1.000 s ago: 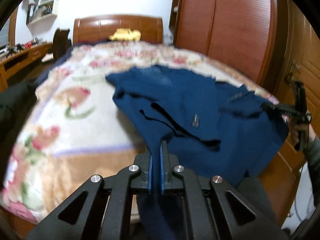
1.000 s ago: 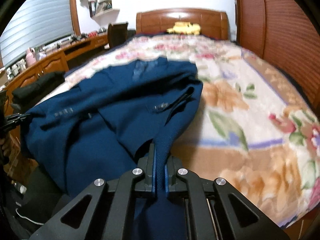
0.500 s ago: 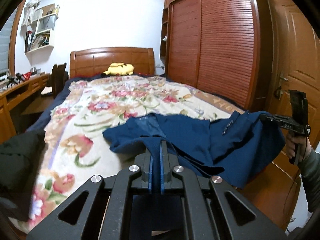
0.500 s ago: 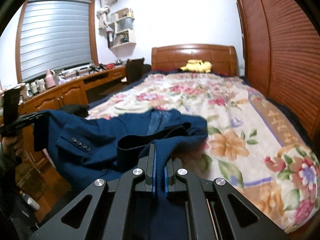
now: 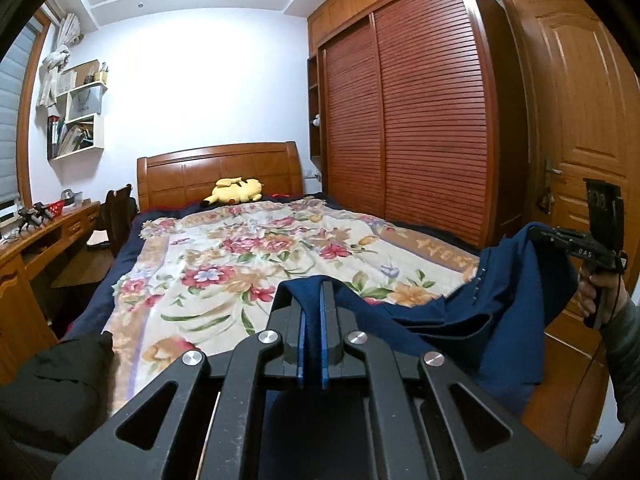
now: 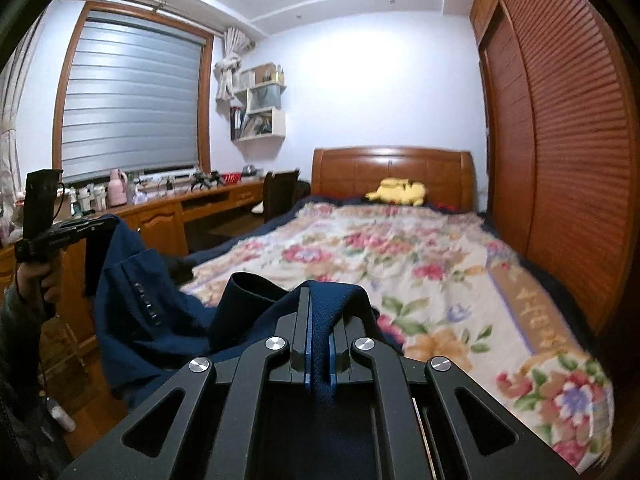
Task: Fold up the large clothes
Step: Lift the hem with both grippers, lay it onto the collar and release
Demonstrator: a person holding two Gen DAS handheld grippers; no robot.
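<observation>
Right now my left gripper (image 5: pixel 313 292) is pinched tight on a fold of the navy jacket (image 5: pixel 460 312), the blue cloth pressed between the two pads and bulging up over the fingertips. My right gripper (image 6: pixel 319 300) does the same with another part of that jacket (image 6: pixel 160 320): its pads are pressed together on a thick fold of navy cloth that runs straight down between them.

From my left gripper's camera I see the jacket strung between my two tongs, sagging in the middle and hanging in front of the foot of the bed (image 5: pixel 248 256). Its far edge is up at my right gripper (image 5: pixel 534 236), which my right hand (image 5: pixel 600 292) holds by the grip, near the wooden door (image 5: pixel 580 120).

From my right gripper's camera the cloth runs the other way, up to my left gripper (image 6: pixel 110 222), held by my left hand (image 6: pixel 36 276). A sleeve with a row of small buttons (image 6: pixel 146 304) hangs down there, beside the wooden desk (image 6: pixel 160 216).

On the bed lies a floral blanket (image 6: pixel 420 264), and a yellow plush toy (image 5: pixel 234 192) rests against the headboard (image 5: pixel 220 168). The slatted wardrobe (image 5: pixel 420 120) stands along the bed's side.
</observation>
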